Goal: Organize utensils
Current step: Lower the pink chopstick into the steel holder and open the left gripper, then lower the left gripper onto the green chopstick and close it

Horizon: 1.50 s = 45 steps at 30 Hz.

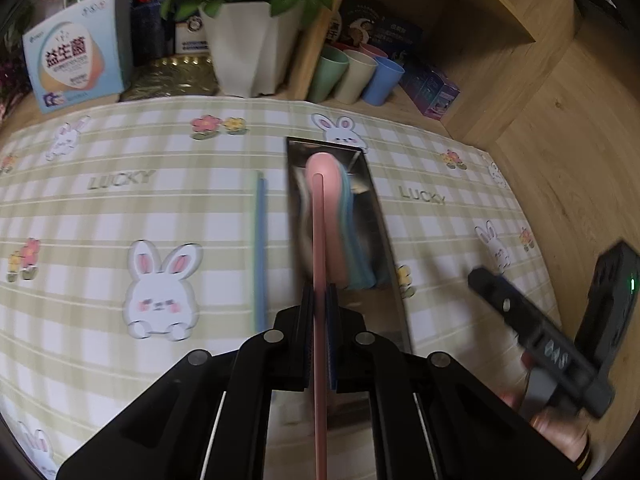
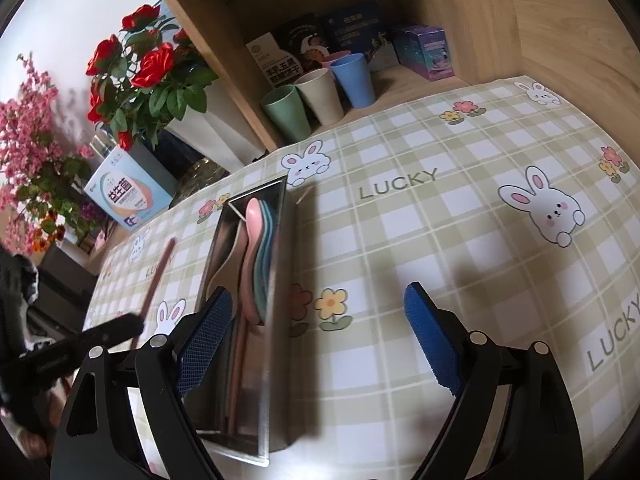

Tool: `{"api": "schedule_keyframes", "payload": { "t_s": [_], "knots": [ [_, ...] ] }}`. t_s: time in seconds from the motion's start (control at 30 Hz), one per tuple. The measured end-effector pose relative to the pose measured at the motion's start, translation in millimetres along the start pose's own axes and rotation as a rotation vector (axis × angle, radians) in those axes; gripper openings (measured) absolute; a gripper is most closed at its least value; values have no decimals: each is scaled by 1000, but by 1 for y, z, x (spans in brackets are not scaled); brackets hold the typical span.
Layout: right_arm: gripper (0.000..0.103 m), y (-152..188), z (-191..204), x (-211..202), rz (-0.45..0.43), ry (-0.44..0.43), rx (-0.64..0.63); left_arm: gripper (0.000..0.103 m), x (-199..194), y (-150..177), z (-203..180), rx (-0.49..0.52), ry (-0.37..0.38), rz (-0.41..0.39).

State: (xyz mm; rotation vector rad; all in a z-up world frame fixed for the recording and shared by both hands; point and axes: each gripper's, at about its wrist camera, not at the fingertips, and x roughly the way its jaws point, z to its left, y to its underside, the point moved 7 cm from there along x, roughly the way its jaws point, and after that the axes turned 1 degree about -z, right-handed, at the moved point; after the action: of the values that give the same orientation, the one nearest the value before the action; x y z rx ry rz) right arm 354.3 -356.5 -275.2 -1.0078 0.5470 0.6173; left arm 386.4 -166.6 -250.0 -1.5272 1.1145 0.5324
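My left gripper (image 1: 319,300) is shut on a pink chopstick (image 1: 319,248) and holds it over a long steel tray (image 1: 374,196). The tray holds a pink spoon (image 1: 334,216) and blue-green spoons (image 1: 356,240). A blue chopstick (image 1: 260,248) lies on the checked cloth just left of the tray. In the right wrist view the tray (image 2: 276,264) stands ahead, with the pink spoon (image 2: 253,236) in it. My right gripper (image 2: 320,336) is open and empty, its left finger over the tray's near end. The pink chopstick (image 2: 158,272) shows left of the tray, held by the left gripper (image 2: 120,326).
A white flower pot (image 1: 248,48) with red roses, a light-blue box (image 1: 76,56) and green, beige and blue cups (image 1: 352,72) in a wooden shelf stand at the back. The other hand-held gripper (image 1: 532,332) is at the right, over the cloth's edge.
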Motion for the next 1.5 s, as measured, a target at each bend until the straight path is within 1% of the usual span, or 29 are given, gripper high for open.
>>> {"api": "schedule_keyframes", "payload": {
  "t_s": [0.07, 0.2, 0.33, 0.43, 0.73, 0.83, 0.87, 0.93, 0.97, 1.0, 1.07, 1.13, 1.17, 1.23, 1.27, 1.3, 1.43, 1.5],
  "knots": [
    [85, 0, -8, 0, -2, 5, 12, 6, 12, -4, -4, -30, 1, 9],
    [85, 0, -20, 3, -5, 13, 51, 6, 36, -6, -6, -102, -29, 44],
    [85, 0, -23, 5, -3, 0, 56, 6, 52, -8, -6, -113, -75, 69],
    [85, -2, -26, 4, -7, -4, 60, 6, 58, -9, -2, -130, -87, 79],
    [85, -5, -30, 3, -14, -12, 80, 6, 77, -20, -7, -76, -122, 99],
    [85, -5, -30, 1, -14, -9, 86, 6, 82, -21, -9, -55, -112, 110],
    [85, -5, -29, -1, -15, -11, 91, 6, 81, -21, -11, -44, -108, 106],
    [85, -5, -26, -2, -18, -16, 91, 13, 76, -20, -14, -12, -102, 97],
    [85, -4, -23, -3, -17, -15, 87, 22, 74, -20, -15, -6, -100, 93],
    [85, -4, -22, -3, -15, -17, 86, 25, 69, -20, -16, 1, -83, 84],
    [85, -3, -17, -3, -10, -26, 81, 25, 57, -21, -18, 30, -52, 65],
    [85, -3, -11, -6, -10, -31, 72, 25, 45, -22, -18, 66, -41, 45],
    [85, -3, -10, -6, -9, -32, 68, 25, 34, -23, -15, 88, -38, 23],
    [85, -3, -5, -8, -7, -37, 64, 29, 21, -23, -8, 99, -29, 2],
    [85, -3, -4, -8, -6, -37, 60, 34, 11, -23, 1, 102, -21, -13],
    [85, -2, -2, -8, -5, -35, 55, 35, 5, -23, 7, 103, -20, -23],
    [85, 2, 6, -8, 5, -40, 42, 34, -8, -18, 36, 94, -19, -28],
    [85, 5, 8, -6, 12, -36, 41, 29, -8, -13, 53, 73, -30, -18]
  ]
}}
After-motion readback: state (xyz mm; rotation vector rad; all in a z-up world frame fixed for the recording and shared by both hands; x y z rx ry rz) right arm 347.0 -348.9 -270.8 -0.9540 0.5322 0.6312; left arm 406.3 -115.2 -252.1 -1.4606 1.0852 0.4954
